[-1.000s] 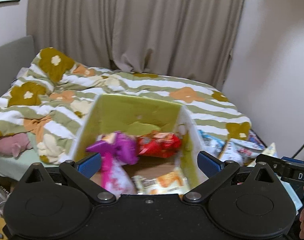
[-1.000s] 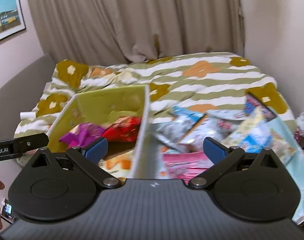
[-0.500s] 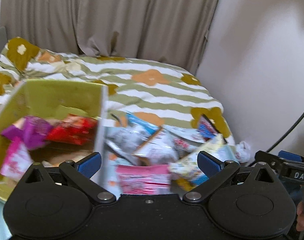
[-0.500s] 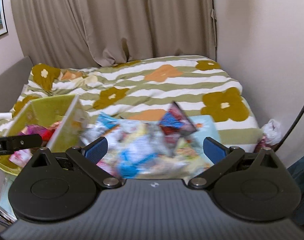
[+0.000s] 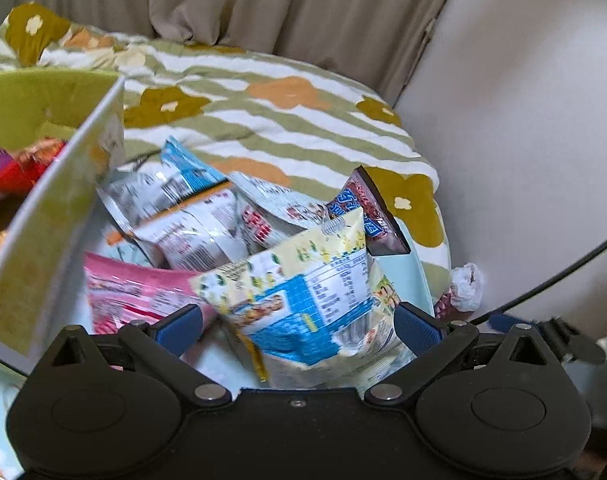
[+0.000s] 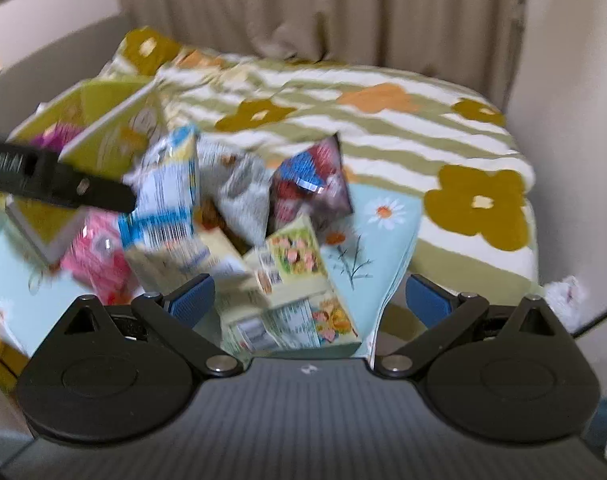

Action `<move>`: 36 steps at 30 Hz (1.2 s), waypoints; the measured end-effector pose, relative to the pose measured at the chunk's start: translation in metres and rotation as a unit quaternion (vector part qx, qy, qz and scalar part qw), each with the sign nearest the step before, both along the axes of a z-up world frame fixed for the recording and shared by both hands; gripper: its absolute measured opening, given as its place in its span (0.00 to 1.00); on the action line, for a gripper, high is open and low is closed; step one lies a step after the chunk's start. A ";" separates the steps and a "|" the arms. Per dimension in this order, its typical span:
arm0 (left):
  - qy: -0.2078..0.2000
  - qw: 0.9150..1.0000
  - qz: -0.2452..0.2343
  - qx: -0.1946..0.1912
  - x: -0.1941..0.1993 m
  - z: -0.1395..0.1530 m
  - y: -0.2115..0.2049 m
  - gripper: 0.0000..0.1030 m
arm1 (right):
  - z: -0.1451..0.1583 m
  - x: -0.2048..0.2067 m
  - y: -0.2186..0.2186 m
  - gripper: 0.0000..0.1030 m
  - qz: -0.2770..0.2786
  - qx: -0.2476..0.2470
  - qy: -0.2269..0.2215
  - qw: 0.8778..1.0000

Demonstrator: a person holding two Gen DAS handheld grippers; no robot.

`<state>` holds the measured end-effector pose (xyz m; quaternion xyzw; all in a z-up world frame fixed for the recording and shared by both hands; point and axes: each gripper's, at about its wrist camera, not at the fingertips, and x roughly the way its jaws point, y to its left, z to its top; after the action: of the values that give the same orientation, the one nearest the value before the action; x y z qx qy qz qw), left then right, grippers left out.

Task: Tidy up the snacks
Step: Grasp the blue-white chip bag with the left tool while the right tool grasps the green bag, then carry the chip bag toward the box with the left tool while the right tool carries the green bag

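Note:
A heap of snack bags lies on a light blue flowered mat [image 6: 383,236] at the foot of the bed. My left gripper [image 5: 297,328] is open, low over a yellow and blue bag [image 5: 303,292], which lies between the pads untouched. A pink bag [image 5: 131,288] and silver bags [image 5: 183,216] lie to its left, a dark red bag [image 5: 367,208] behind. My right gripper [image 6: 308,298] is open above a pale yellow pack [image 6: 299,276]. The green box [image 5: 51,200] on the left holds red and purple snacks [image 5: 19,164].
The striped flowered duvet [image 5: 263,120] covers the bed behind the heap. Curtain and wall close off the back and right. A crumpled tissue [image 5: 467,284] and a black cable [image 5: 563,276] lie by the wall. The left gripper's black body [image 6: 55,184] crosses the right wrist view.
Both grippers swung right, away from the green box, and came down close over the snack heap. Both stayed open with nothing held.

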<state>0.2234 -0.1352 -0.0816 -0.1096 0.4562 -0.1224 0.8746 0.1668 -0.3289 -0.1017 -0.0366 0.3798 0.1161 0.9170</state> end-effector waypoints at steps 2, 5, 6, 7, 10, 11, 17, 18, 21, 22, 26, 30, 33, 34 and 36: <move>0.011 1.000 0.013 0.000 0.006 -0.006 -0.008 1.00 | -0.011 0.006 -0.001 1.00 0.021 0.001 0.007 1.000; 0.028 0.999 0.028 0.000 0.013 -0.015 -0.018 1.00 | -0.023 0.014 -0.004 1.00 0.043 0.014 0.016 0.999; 0.033 0.999 0.034 0.003 0.016 -0.018 -0.021 1.00 | -0.027 0.018 -0.006 1.00 0.048 0.021 0.022 0.998; 0.038 0.998 0.041 0.007 0.019 -0.021 -0.024 1.00 | -0.031 0.022 -0.006 1.00 0.052 0.027 0.028 0.998; 0.049 0.997 0.053 0.009 0.024 -0.028 -0.026 1.00 | -0.039 0.033 -0.008 1.00 0.069 0.047 0.038 0.996; 0.051 0.997 0.056 0.009 0.026 -0.030 -0.026 1.00 | -0.042 0.036 -0.008 1.00 0.075 0.053 0.040 0.995; 0.070 0.996 0.053 0.003 0.026 -0.041 -0.023 0.75 | -0.057 0.047 -0.004 1.00 0.112 0.071 0.062 0.989; 0.071 0.996 0.049 0.008 0.024 -0.041 -0.023 0.70 | -0.059 0.047 -0.003 1.00 0.117 0.073 0.064 0.988; 0.068 0.997 0.040 0.010 0.018 -0.042 -0.022 0.66 | -0.062 0.046 0.000 1.00 0.127 0.061 0.057 0.988; 0.069 0.997 0.040 0.008 0.016 -0.041 -0.021 0.65 | -0.063 0.045 -0.001 1.00 0.131 0.061 0.056 0.988; 0.064 0.997 0.035 0.010 0.010 -0.036 -0.020 0.64 | -0.063 0.043 -0.002 1.00 0.147 0.066 0.057 0.985; 0.061 0.997 0.036 0.012 0.005 -0.032 -0.015 0.64 | -0.063 0.041 0.001 1.00 0.161 0.049 0.051 0.984; 0.059 0.997 0.038 0.014 0.002 -0.029 -0.009 0.64 | -0.063 0.041 0.001 1.00 0.166 0.052 0.048 0.984; 0.058 0.997 0.038 0.017 0.000 -0.028 -0.007 0.64 | -0.063 0.041 0.002 1.00 0.166 0.052 0.048 0.984; 0.057 0.997 0.038 0.020 -0.002 -0.026 -0.005 0.64 | -0.063 0.041 0.004 1.00 0.167 0.049 0.046 0.984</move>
<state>0.2212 -0.1401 -0.1080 -0.1160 0.5029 -0.0734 0.8534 0.2075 -0.3251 -0.1647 -0.0491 0.4037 0.2880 0.8670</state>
